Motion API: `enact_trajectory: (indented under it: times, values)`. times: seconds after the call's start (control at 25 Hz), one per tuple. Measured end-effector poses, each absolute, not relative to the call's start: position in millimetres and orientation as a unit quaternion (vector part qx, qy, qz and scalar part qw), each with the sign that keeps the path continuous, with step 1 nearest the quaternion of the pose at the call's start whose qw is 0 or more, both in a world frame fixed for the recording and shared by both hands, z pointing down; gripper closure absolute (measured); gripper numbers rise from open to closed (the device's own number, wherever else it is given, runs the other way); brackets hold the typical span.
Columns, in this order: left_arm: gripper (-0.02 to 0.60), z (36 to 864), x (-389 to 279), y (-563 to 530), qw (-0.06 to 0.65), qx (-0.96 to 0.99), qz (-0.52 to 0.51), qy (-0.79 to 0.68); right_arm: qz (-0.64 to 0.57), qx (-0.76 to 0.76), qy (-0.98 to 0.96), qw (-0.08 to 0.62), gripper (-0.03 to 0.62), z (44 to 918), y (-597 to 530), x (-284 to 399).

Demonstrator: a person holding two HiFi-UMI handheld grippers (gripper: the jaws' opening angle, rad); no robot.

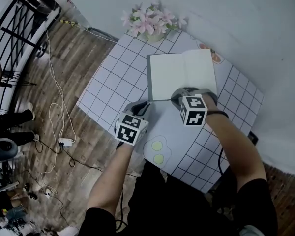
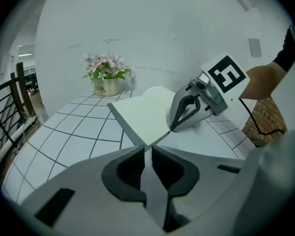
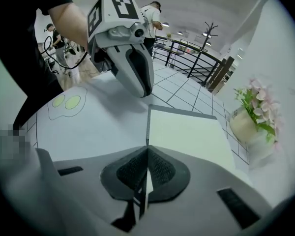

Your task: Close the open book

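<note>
An open book [image 1: 182,75] with blank cream pages lies flat on the white grid-patterned table [image 1: 113,82]. My right gripper [image 1: 178,99] points down at the book's near edge. In the right gripper view the right gripper [image 3: 147,149] is shut, with the thin edge of the book [image 3: 187,132] caught between its pads. The left gripper view shows the right gripper's tips [image 2: 173,128] meeting the near corner of the book [image 2: 142,114]. My left gripper [image 1: 146,103] hovers just off the book's near left corner. It is shut [image 2: 146,151] with nothing in it.
A pot of pink flowers [image 1: 150,23] stands at the table's far corner by the white wall. A drawn outline with two yellow-green ovals [image 1: 157,151] marks the table's near edge. Wooden floor with cables [image 1: 59,127] and a black railing lie to the left.
</note>
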State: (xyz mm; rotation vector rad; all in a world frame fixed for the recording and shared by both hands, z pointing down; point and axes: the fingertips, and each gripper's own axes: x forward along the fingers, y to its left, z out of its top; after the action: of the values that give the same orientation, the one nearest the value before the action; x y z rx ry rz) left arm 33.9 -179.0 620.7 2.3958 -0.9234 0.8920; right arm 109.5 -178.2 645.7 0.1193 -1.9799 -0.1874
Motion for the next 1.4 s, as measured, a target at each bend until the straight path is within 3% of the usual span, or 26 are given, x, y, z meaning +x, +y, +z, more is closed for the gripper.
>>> enact_trajectory:
  times: [0.72,1.16,1.4]
  values:
    - [0.548,626,59,-187,0.205,0.862,0.340,-0.314,-0.062,0.157,-0.870,0.464,0.592,601,-179,129]
    - [0.548,576,98,-206,0.142,0.893,0.298,-0.306,-0.037,0.197,-0.882,0.427,0.592,586,-179,146]
    - [0.548,554,132,-211,0.110,0.902,0.310,-0.279,0.043,0.294,-0.895,0.332,0.591,579,-183,166]
